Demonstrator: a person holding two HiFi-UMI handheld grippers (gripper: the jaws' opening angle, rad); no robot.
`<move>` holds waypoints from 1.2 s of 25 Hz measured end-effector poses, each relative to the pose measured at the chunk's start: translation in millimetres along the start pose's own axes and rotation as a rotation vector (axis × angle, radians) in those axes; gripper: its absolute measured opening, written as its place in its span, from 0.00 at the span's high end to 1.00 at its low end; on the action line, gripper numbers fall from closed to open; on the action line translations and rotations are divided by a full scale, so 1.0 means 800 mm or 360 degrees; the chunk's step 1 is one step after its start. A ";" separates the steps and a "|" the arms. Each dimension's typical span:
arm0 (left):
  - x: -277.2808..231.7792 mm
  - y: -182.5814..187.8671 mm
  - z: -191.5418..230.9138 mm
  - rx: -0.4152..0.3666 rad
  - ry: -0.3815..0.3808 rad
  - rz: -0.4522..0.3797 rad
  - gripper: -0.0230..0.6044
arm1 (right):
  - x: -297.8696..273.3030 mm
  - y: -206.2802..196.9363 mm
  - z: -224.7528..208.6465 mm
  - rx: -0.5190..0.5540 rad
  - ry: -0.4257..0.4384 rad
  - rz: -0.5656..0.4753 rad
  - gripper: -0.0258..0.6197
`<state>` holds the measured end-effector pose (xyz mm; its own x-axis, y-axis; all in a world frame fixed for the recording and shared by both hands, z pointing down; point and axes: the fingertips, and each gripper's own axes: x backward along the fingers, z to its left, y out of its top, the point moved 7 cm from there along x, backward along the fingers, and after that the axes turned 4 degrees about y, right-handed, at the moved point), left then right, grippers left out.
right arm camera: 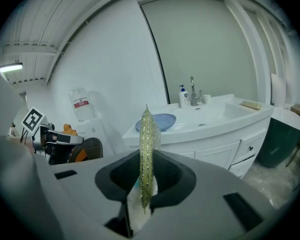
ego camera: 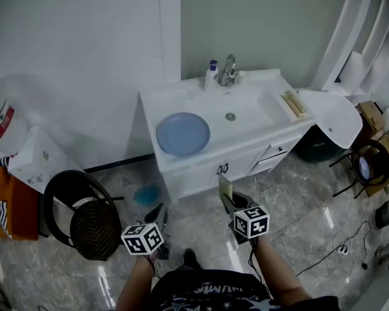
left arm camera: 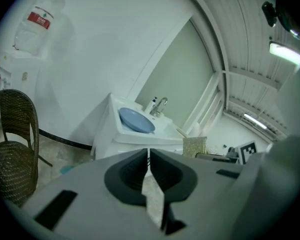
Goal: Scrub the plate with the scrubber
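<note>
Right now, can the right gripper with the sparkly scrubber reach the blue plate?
Probably not yet. The right gripper, shut on the scrubber, hangs over floor short of the vanity holding the plate. Nothing blocks the way; stepping closer should do.

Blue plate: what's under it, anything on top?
The blue plate lies on the white vanity top, left of the basin. Nothing sits on it. The countertop patch beneath it is covered and cannot be checked.
</note>
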<state>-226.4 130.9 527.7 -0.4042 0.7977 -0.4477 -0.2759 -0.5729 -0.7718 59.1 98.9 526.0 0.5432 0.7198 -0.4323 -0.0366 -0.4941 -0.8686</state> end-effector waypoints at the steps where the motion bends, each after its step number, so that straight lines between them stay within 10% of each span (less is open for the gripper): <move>1: -0.006 0.005 0.005 0.0008 -0.0004 0.0003 0.93 | -0.007 0.006 -0.002 0.0000 -0.0014 -0.0005 0.85; 19: -0.074 0.061 0.040 0.0050 -0.0016 0.0030 0.93 | -0.062 0.058 -0.039 -0.0004 -0.0114 -0.0025 0.85; 30: -0.142 0.081 0.031 0.0203 0.0185 0.0065 0.93 | -0.139 0.146 -0.123 0.0110 0.0073 -0.0142 0.85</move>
<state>-219.8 -1.7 539.9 -0.3156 0.7855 -0.5324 -0.3728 -0.6186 -0.6916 77.1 -86.9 496.7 0.5845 0.7356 -0.3423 -0.0433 -0.3930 -0.9185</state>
